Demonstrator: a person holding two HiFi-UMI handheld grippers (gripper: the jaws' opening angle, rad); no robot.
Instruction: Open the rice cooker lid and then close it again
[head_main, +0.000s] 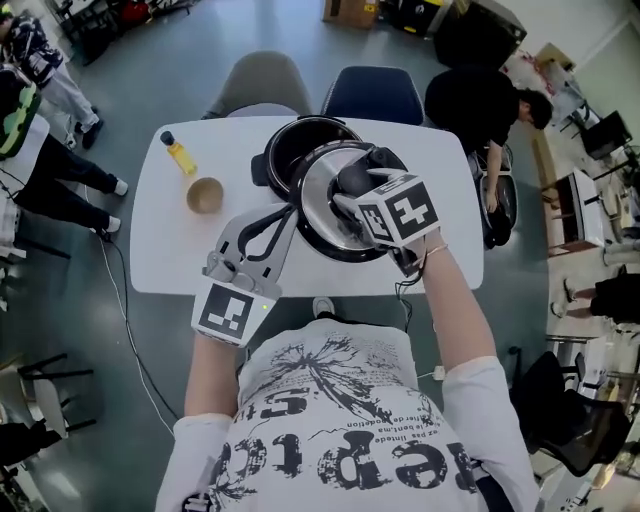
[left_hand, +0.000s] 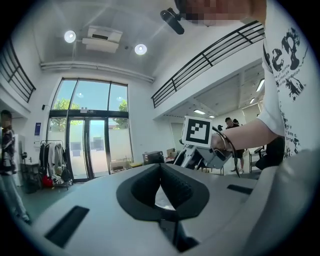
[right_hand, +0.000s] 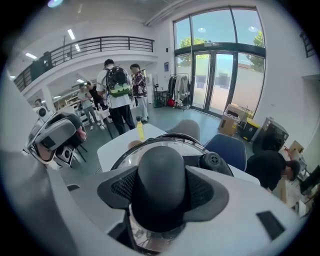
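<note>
The black rice cooker pot (head_main: 290, 148) stands open at the back of the white table (head_main: 175, 255). Its glass lid (head_main: 325, 228) with a steel rim hangs tilted just in front of the pot. My right gripper (head_main: 352, 192) comes from above and is shut on the lid's black knob (right_hand: 161, 182), which fills the space between both pads. My left gripper (head_main: 292, 213) lies level at the lid's left rim with its fingertips together. In the left gripper view something shiny (left_hand: 162, 199) shows behind the closed pads; whether they pinch the rim is unclear.
A yellow bottle (head_main: 180, 153) and a wooden bowl (head_main: 204, 194) stand on the table's left part. A grey chair (head_main: 262, 82) and a blue chair (head_main: 372, 92) are behind the table. A person in black (head_main: 485, 100) bends at the right; others stand at the left.
</note>
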